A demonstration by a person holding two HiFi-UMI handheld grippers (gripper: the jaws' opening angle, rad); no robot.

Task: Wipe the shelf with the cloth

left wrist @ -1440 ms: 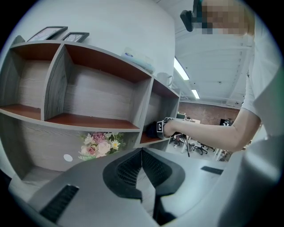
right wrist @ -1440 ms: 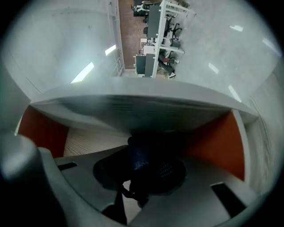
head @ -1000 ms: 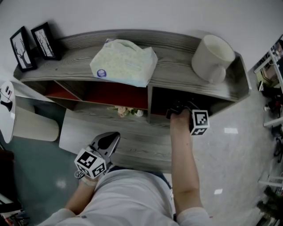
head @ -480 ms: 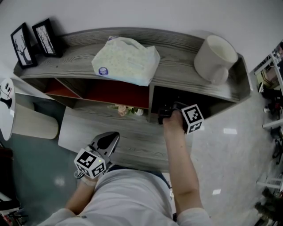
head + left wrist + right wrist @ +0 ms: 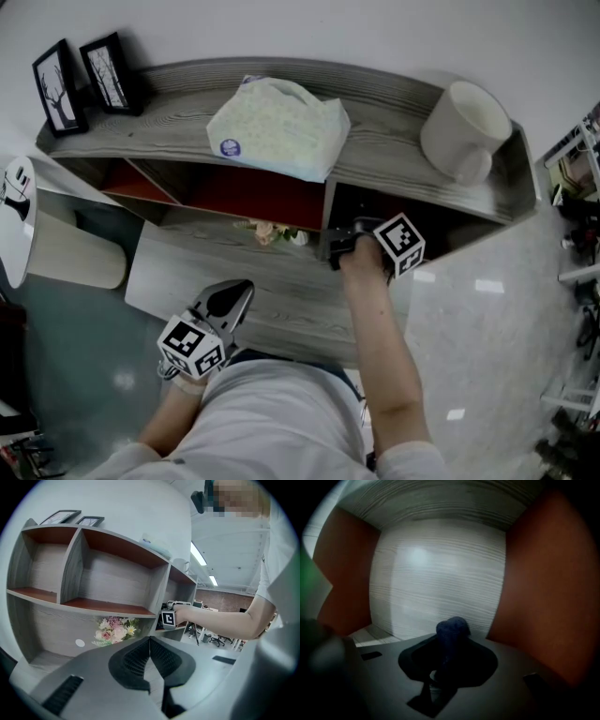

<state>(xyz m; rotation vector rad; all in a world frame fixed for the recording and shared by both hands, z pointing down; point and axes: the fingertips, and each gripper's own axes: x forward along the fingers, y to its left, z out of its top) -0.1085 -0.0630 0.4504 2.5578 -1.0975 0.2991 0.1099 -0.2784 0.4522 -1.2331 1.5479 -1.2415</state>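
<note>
The grey wooden shelf (image 5: 375, 103) has red-lined compartments. My right gripper (image 5: 341, 247) reaches into the right-hand compartment at its left side; its marker cube (image 5: 400, 246) shows at the opening. In the right gripper view the right gripper (image 5: 446, 656) is shut on a dark blue cloth (image 5: 452, 632) that bunches up between the jaws, facing the pale grey back wall (image 5: 440, 573). My left gripper (image 5: 240, 289) hangs low near my body, shut with nothing in it. The left gripper view shows the left gripper (image 5: 150, 641) pointing at the shelf front (image 5: 117, 573).
On the shelf top lie a pale tissue pack (image 5: 277, 131), a white mug (image 5: 464, 127) and two black picture frames (image 5: 84, 80). Small flowers (image 5: 272, 232) sit on a lower board. A white round object (image 5: 14, 216) stands at the left.
My right gripper has slid left inside the right compartment with the cloth in it. The left gripper has stayed where it was.
</note>
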